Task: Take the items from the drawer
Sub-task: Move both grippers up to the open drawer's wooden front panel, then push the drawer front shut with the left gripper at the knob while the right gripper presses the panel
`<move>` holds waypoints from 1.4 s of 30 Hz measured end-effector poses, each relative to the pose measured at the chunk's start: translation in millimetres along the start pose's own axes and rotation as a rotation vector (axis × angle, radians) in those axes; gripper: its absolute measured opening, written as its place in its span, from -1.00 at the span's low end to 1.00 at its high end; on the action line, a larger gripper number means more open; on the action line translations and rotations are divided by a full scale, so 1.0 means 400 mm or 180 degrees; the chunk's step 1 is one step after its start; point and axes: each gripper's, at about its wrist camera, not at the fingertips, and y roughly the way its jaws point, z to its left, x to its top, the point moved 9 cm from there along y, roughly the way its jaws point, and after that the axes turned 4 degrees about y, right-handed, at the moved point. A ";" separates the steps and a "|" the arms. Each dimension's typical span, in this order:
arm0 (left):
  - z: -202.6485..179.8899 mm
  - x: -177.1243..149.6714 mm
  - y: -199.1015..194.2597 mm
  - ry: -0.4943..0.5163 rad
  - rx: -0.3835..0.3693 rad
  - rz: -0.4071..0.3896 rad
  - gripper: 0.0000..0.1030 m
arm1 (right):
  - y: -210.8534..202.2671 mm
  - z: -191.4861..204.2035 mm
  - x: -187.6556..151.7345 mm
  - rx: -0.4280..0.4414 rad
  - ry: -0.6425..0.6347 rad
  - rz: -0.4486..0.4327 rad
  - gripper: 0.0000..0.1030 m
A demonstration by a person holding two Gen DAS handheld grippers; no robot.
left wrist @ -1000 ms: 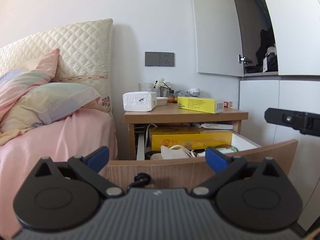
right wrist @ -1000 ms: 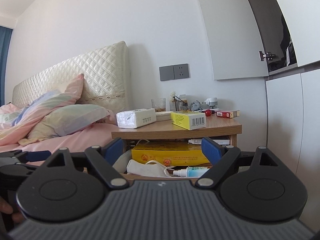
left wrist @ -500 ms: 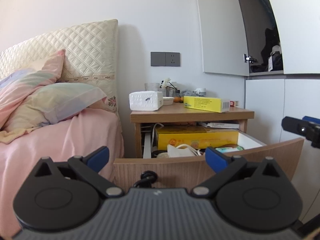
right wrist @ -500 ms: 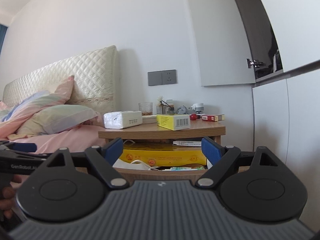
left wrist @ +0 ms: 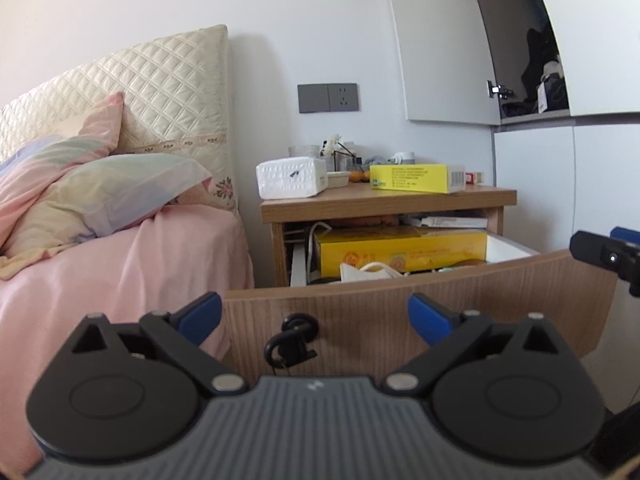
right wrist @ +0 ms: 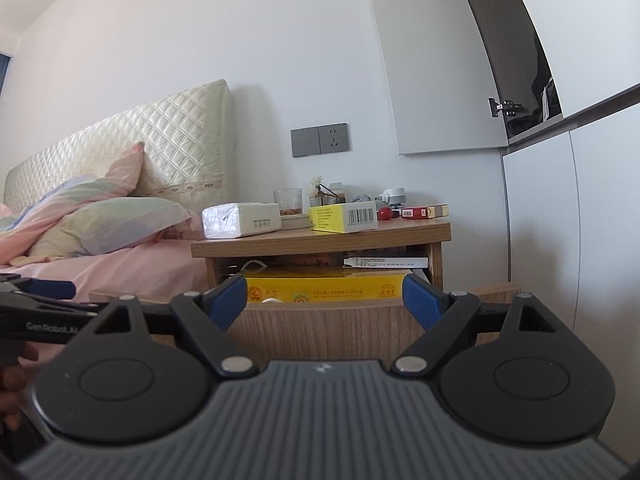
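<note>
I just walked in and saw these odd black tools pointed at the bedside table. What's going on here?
A person holds a two-finger gripper in each hand in front of a nightstand beside the bed. Its drawer is pulled open. Inside lie a big yellow box and a white face mask. The left gripper and right gripper are both open and hold nothing, so nothing is being lifted out at this moment.

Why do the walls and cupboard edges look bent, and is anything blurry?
Left wrist view: fisheye bends the cupboard door; the open drawer front bows. Right wrist view: same bending at the edges, the nightstand sharp, soft daylight, no glare.
</note>
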 end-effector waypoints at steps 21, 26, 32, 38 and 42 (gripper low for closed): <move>-0.012 -0.034 0.032 0.0014 -0.0095 0.0196 0.60 | 0.027 -0.035 -0.097 -0.0268 0.0166 0.0307 0.28; -0.013 -0.040 0.042 0.0024 -0.0122 0.0250 0.59 | 0.029 -0.024 -0.089 -0.0268 0.0138 0.0330 0.28; -0.009 -0.044 0.052 -0.0001 -0.0128 0.0293 0.59 | 0.034 -0.002 -0.049 -0.0238 0.0073 0.0317 0.28; 0.008 -0.050 0.057 -0.0031 -0.0107 0.0327 0.60 | 0.034 -0.004 -0.046 -0.0245 0.0104 0.0344 0.28; 0.000 -0.048 0.050 0.0011 -0.0119 0.0298 0.60 | 0.047 -0.020 -0.059 -0.0271 0.0124 0.0358 0.28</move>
